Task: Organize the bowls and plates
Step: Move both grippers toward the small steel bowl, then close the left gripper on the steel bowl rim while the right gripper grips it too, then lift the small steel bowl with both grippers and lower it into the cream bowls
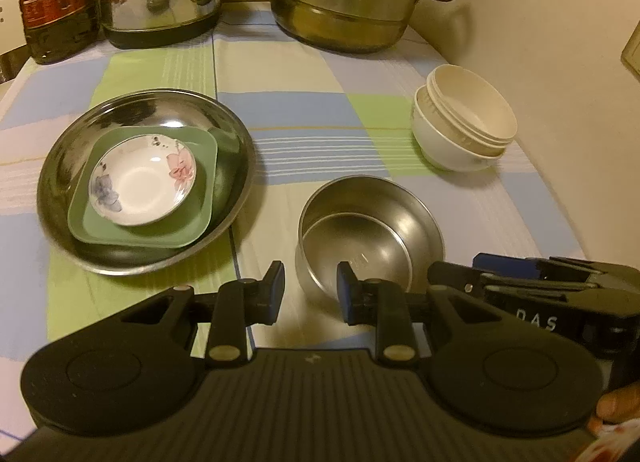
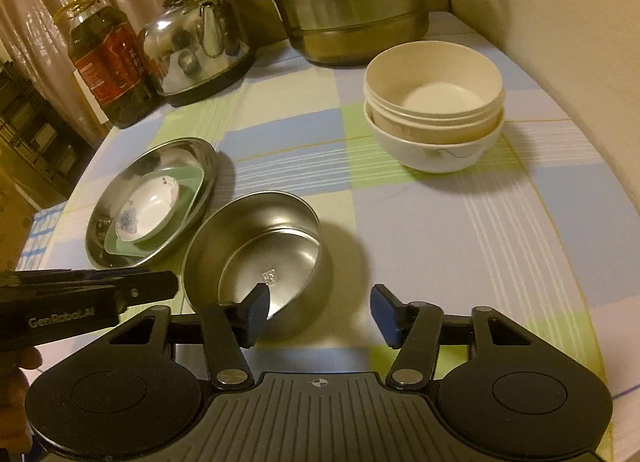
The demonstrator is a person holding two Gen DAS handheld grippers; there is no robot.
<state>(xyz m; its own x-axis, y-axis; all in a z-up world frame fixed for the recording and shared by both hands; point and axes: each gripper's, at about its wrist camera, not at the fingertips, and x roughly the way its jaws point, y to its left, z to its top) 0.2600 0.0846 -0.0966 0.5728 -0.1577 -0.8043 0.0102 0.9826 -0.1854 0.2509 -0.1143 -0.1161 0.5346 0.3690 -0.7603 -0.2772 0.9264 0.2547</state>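
Ahead of the black gripper (image 1: 310,296) with blue pads lies a tablecloth (image 1: 320,134) checked in pale blue, green, cream and lilac with white stripes. To its left, a silver steel plate (image 1: 146,182) holds a green square dish (image 1: 144,222) and a white saucer (image 1: 142,182) painted with pink and blue flowers. Just ahead sits a silver bowl (image 1: 370,230); farther right, cream-white bowls (image 1: 464,126).

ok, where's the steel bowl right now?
The steel bowl stands on the checked cloth, low centre in both wrist views, just right of the steel plate with its stacked dishes and in front of the white bowl stack.
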